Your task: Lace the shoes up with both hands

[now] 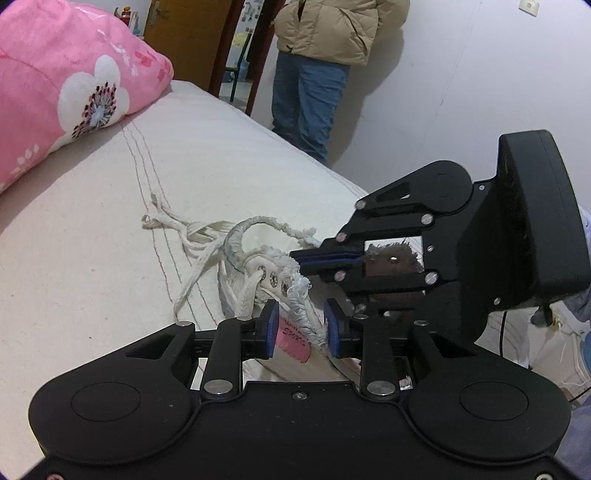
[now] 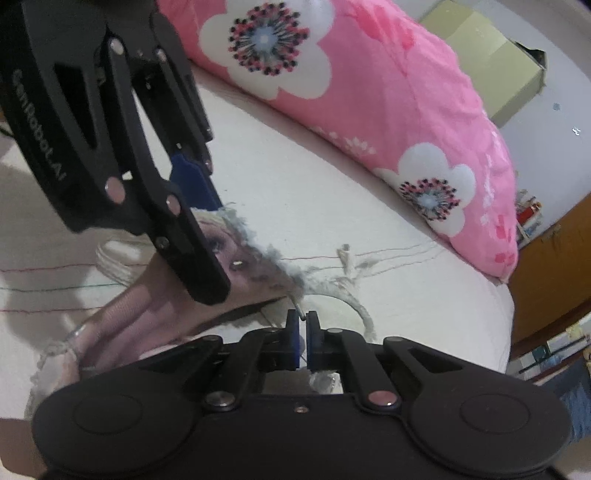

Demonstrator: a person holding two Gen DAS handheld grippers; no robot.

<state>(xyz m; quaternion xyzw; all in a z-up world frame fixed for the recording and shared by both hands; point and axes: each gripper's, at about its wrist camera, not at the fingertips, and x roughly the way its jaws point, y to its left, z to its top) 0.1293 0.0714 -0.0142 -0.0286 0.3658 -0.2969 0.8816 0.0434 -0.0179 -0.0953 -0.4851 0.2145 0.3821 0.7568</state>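
A worn white shoe (image 1: 258, 284) with frayed edges and metal eyelets is seen lying on the cream bed (image 1: 110, 240), its loose white lace (image 1: 192, 236) trailing across the cover, and its pink-lined tongue is framed by the left gripper (image 1: 301, 328), whose jaws are held apart on either side of it. The right gripper (image 2: 303, 339) is seen with its jaws pressed together on the thin lace tip (image 2: 300, 312), just beside the shoe's eyelet flap; a pink flowered quilt (image 2: 369, 92) is piled on the bed behind, and a person in a tan jacket (image 1: 325, 29) stands by the wall
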